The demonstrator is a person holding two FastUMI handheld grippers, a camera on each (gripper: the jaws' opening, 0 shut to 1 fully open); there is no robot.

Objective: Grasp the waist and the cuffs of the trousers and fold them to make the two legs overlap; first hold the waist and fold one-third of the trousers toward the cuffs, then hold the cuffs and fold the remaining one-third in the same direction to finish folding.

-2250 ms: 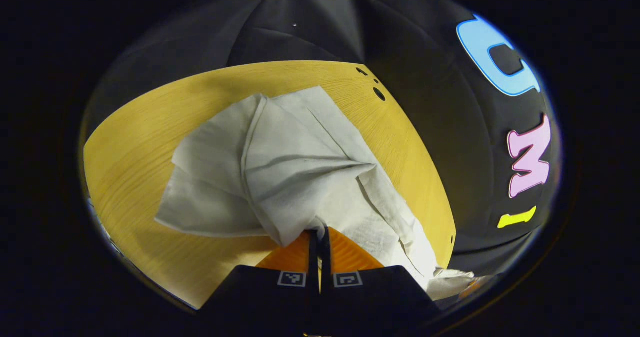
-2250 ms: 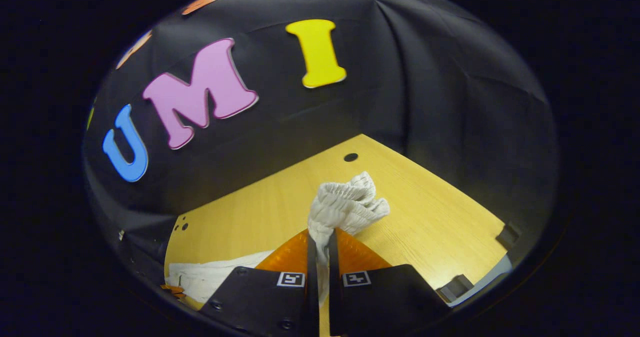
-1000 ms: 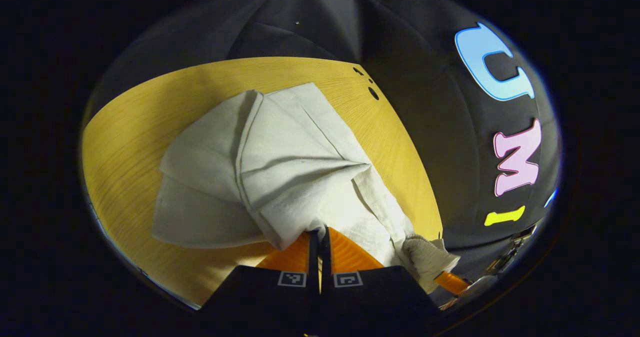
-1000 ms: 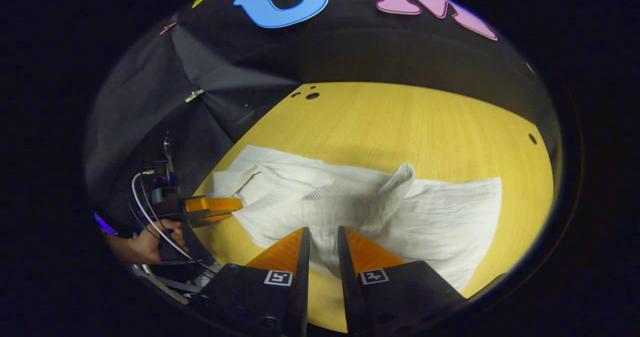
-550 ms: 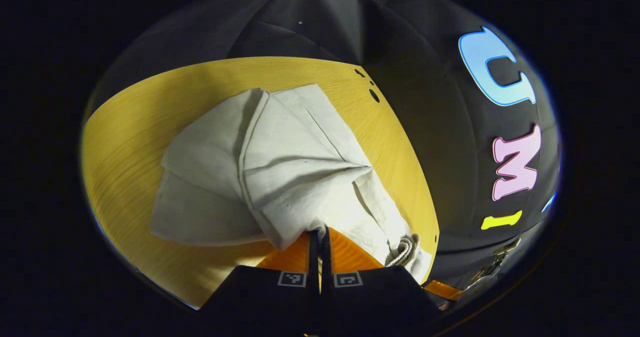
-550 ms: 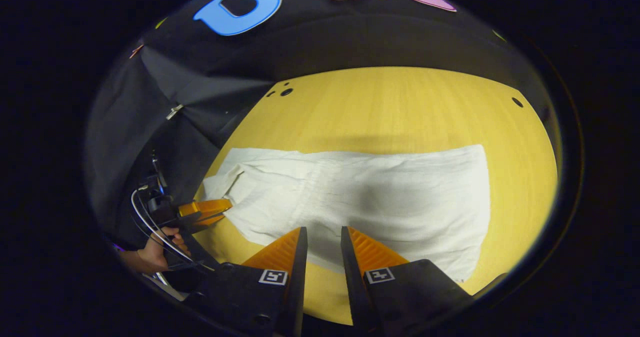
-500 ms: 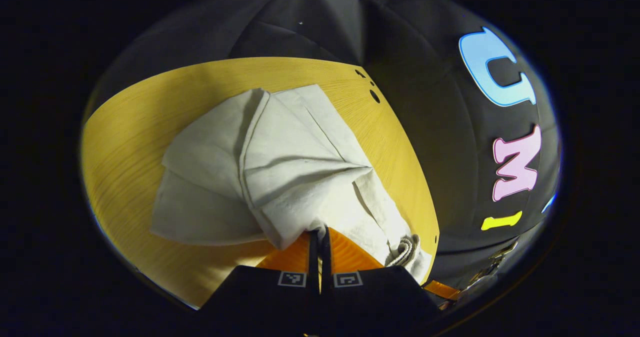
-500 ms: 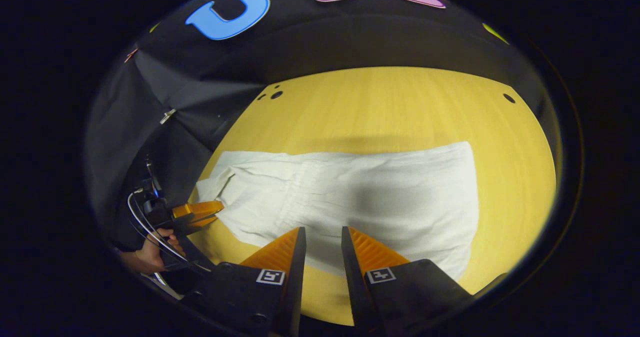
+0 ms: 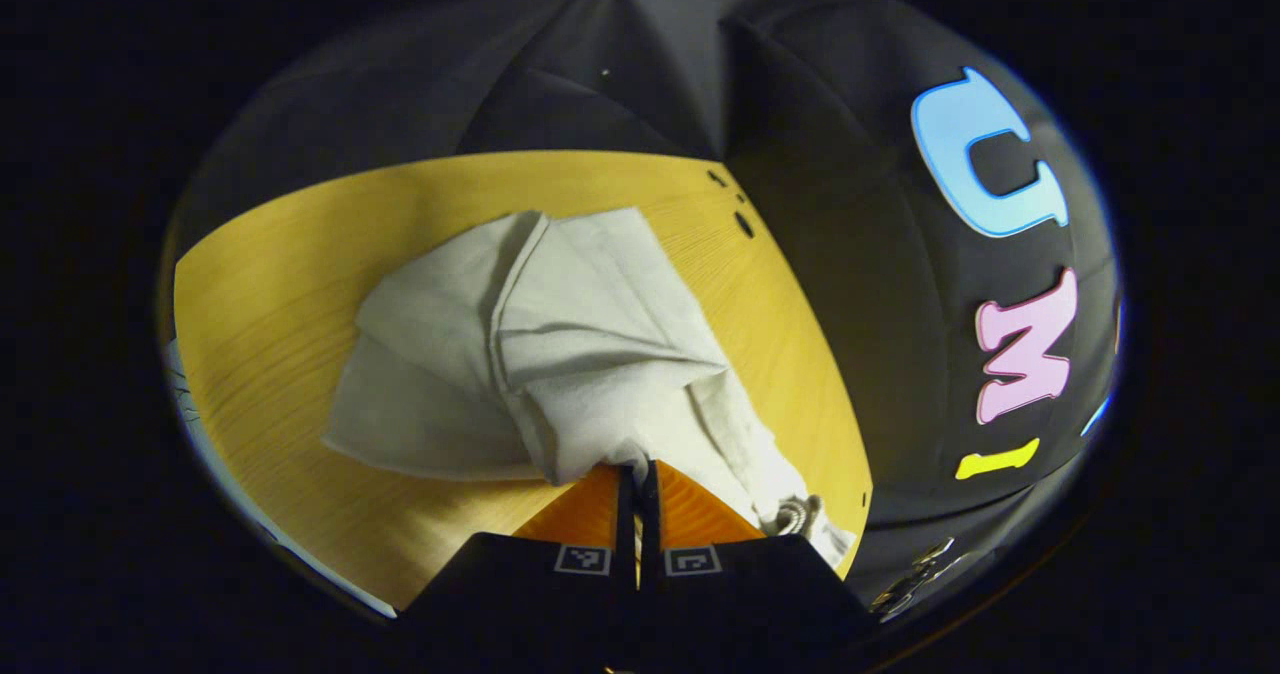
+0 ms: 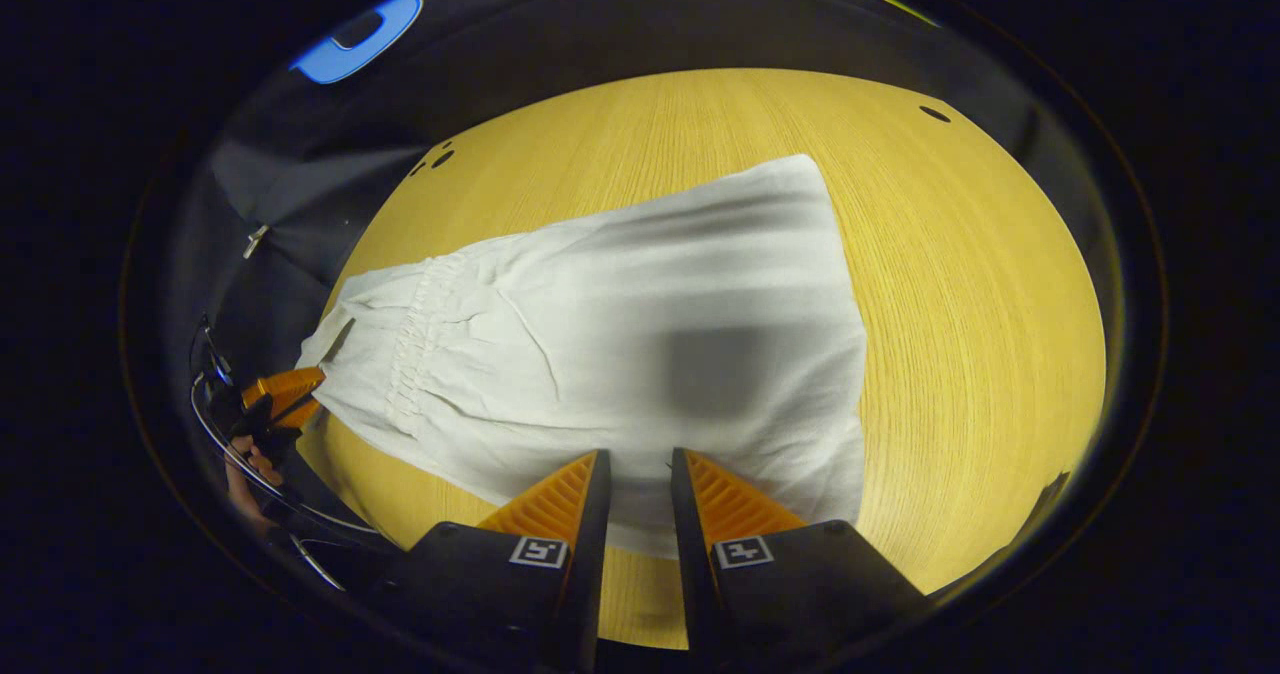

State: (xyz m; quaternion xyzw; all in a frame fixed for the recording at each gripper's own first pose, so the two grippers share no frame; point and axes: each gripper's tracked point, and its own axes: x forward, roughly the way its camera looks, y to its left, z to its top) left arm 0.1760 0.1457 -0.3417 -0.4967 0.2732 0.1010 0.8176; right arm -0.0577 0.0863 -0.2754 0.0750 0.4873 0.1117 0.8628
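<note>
A wood-grain table [image 10: 960,284] is lying under the black cloth wall [image 9: 620,84], its small dark holes [image 10: 935,113] sitting near the far corners.

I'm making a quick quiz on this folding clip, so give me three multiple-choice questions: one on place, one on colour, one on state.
1. Where do the trousers lie?
A. on the wooden table
B. on a chair
C. in a basket

2. What colour are the trousers?
A. blue
B. white
C. red

3. What is the left tool doing?
A. hanging open
B. lying on the table
C. shut on the cloth

Answers: 1 A, cloth spread over the tabletop; 2 B, pale throughout; 3 C, both fingers pinch a raised fold in the left gripper view.
</note>
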